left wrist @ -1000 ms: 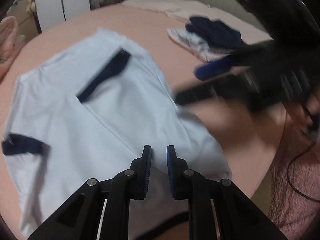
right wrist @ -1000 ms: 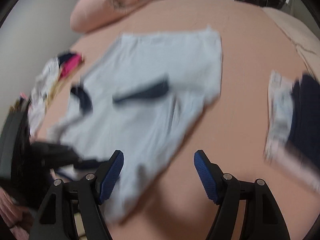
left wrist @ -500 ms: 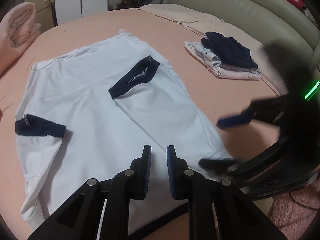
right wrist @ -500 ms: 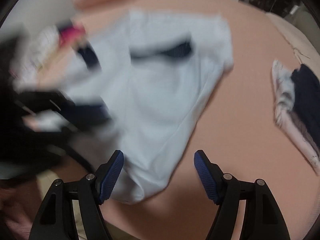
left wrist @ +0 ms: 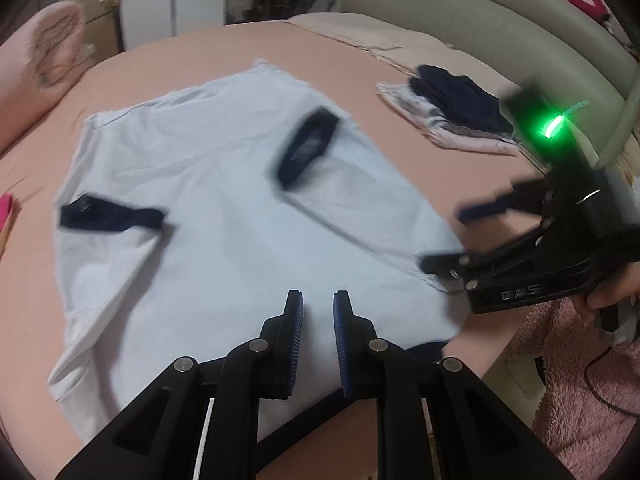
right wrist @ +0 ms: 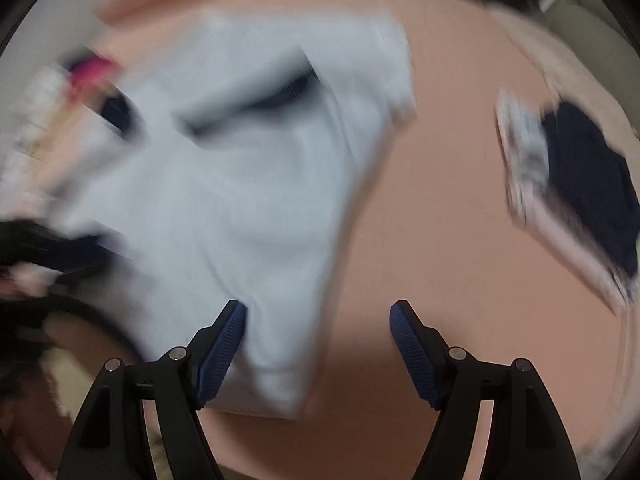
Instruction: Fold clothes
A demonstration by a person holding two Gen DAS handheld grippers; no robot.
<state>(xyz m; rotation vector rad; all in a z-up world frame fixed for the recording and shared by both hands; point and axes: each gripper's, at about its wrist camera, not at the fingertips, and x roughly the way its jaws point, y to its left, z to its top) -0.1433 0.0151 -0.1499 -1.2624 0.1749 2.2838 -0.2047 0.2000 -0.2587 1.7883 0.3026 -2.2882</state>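
A pale blue t-shirt (left wrist: 224, 216) with dark navy sleeve cuffs lies spread on the pink bed (left wrist: 400, 168); it also shows, blurred, in the right wrist view (right wrist: 248, 184). My left gripper (left wrist: 318, 320) hovers over the shirt's near edge, its jaws nearly together with a narrow gap and nothing between them. My right gripper (right wrist: 318, 344) is open, with the shirt's near corner between its fingers, not clamped. It also shows in the left wrist view (left wrist: 460, 236) at the shirt's right edge.
A stack of folded clothes with a navy piece on top (left wrist: 456, 108) lies at the back right, also in the right wrist view (right wrist: 576, 188). A pink pillow (left wrist: 44, 68) is at the back left. A grey-green headboard (left wrist: 500, 28) curves behind. Pink fleece (left wrist: 580, 380) is at the right.
My right gripper has swung down to the shirt's right edge and moves fast, blurring its view. My left gripper has shifted slightly over the near edge; its jaws are unchanged.
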